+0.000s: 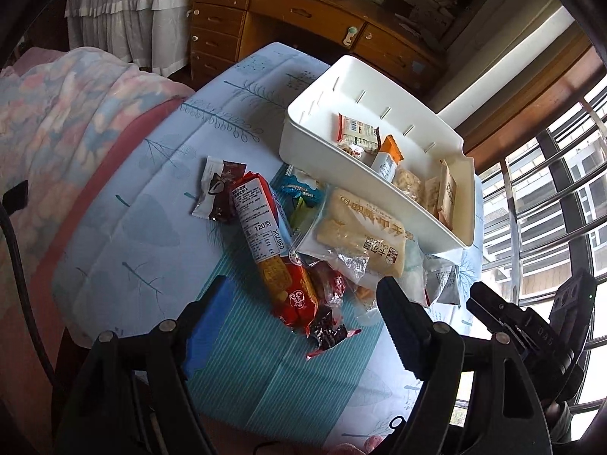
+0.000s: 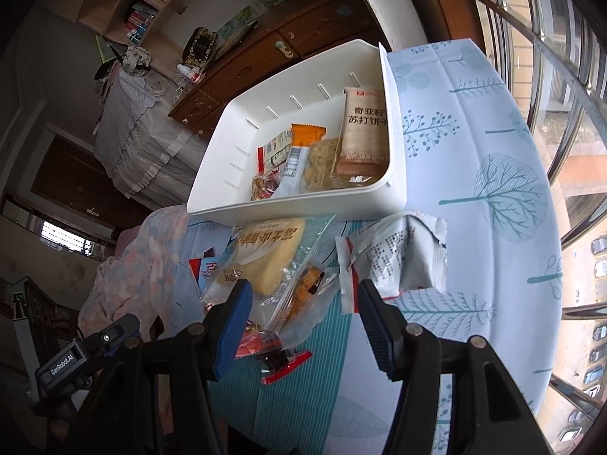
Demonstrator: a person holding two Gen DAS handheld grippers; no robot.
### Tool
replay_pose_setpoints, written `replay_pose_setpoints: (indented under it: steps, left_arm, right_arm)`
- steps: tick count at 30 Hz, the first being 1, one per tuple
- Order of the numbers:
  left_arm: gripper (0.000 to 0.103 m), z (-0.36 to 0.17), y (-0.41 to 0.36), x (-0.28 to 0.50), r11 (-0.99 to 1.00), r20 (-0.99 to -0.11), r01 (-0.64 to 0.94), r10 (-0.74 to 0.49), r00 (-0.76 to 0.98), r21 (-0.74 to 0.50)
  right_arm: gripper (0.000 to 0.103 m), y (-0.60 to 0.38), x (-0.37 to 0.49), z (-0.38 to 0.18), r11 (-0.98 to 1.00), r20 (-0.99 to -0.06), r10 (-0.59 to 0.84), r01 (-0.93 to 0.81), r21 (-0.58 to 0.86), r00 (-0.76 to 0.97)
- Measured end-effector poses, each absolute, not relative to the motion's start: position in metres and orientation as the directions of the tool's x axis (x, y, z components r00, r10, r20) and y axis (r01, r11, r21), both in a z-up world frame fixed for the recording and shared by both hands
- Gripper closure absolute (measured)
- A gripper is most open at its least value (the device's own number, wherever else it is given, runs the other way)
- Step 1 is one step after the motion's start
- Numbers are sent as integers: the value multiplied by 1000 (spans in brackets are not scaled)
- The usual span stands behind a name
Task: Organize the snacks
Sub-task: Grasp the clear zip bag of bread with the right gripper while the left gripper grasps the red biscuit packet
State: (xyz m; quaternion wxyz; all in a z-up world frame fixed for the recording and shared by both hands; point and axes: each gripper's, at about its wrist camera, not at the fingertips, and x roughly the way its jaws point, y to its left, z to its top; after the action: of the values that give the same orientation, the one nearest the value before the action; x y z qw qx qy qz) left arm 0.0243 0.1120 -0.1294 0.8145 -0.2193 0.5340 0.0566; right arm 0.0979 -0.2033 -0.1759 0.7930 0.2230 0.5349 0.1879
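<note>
Your left gripper (image 1: 299, 305) is spread wide and grasps nothing; its fingers hang above the near end of the long red-and-orange biscuit sleeve (image 1: 271, 242) and the crumpled dark red wrapper (image 1: 328, 322) beside it, without visible contact. Your right gripper (image 2: 301, 311) is likewise released, jaws well apart, holding nothing. Between its fingers you see a clear bag of small golden crackers (image 2: 303, 292); whether either finger touches that bag cannot be told.

The white rectangular plastic bin (image 2: 212, 174) sits on the pale blue tree-patterned cloth (image 2: 474, 144). It contains a tall beige cracker packet with Chinese print (image 2: 364, 129) leaning against one end wall, a clear pack of pale crackers (image 2: 322, 163), an orange-topped white bar (image 2: 303, 144), a small green-and-white packet (image 2: 277, 148) and a red-tinted wrapped sweet (image 2: 263, 185).

Outside the bin, touching its near wall, lies a clear-wrapped yellow cake with brown lettering (image 2: 267, 256). A white crumpled pouch with red edge (image 2: 394, 258) lies just beside it. In the left wrist view, a white-and-brown chocolate wrapper (image 1: 216, 193) and a blue-and-green small packet (image 1: 299, 195) lie near the sleeve.

The bin's far wall hides the cloth behind it. The loose packets overlap, so their lower edges are hidden, and the small print is too fine to read.
</note>
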Motion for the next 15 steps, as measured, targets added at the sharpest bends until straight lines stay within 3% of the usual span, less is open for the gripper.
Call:
replay_pose_setpoints:
  steps: [15]
  left_arm:
    - [26, -169, 148, 46, 831, -908, -416, -226, 354, -369]
  right_arm:
    - [45, -176, 99, -217, 720, -724, 658, 111, 685, 206]
